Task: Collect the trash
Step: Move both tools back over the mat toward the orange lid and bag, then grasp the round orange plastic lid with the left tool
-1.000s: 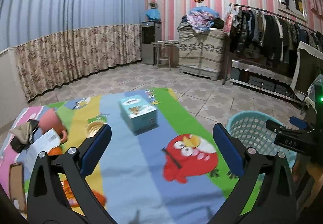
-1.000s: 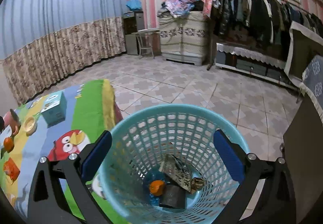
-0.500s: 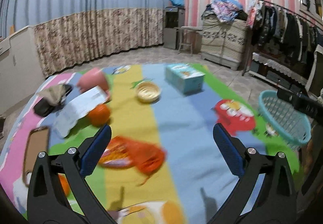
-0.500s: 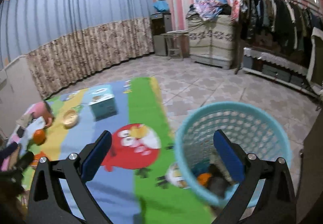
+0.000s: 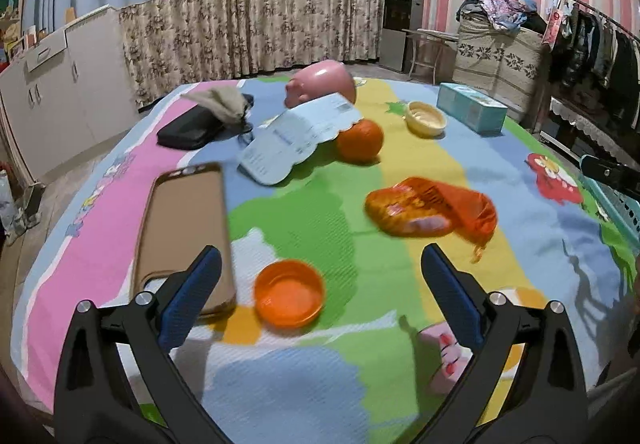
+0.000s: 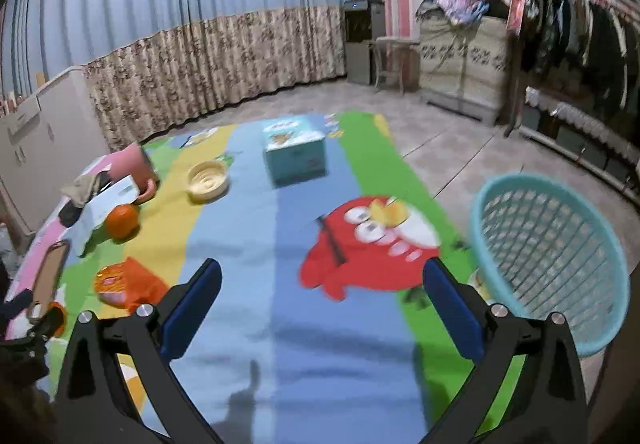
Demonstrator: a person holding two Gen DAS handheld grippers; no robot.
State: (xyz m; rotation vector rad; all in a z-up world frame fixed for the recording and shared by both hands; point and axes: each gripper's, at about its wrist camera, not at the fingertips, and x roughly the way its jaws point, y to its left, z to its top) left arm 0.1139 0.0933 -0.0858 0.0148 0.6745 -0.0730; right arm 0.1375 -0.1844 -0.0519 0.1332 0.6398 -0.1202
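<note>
My left gripper (image 5: 320,284) hangs open and empty over the near part of the colourful mat (image 5: 312,384), just behind an orange lid (image 5: 289,292). A crumpled orange snack wrapper (image 5: 432,210) lies ahead to the right; it also shows as the wrapper (image 6: 126,282) in the right wrist view. My right gripper (image 6: 320,290) is open and empty above the mat's blue stripe (image 6: 312,284). The turquoise trash basket (image 6: 548,256) stands off the mat's right edge; its rim (image 5: 612,200) peeks in at the left wrist view's right border.
On the mat lie a phone in a brown case (image 5: 186,232), an orange fruit (image 5: 359,140), a paper sheet (image 5: 296,136), a pink piggy bank (image 5: 320,82), a black pouch (image 5: 192,128), a cream bowl (image 5: 425,118) and a teal tissue box (image 6: 294,154). Cabinets stand left, a clothes rack right.
Both grippers swung left, away from the basket. The left view now covers the mat's cluttered left end, lower and closer. The basket slid from under the right gripper to its right.
</note>
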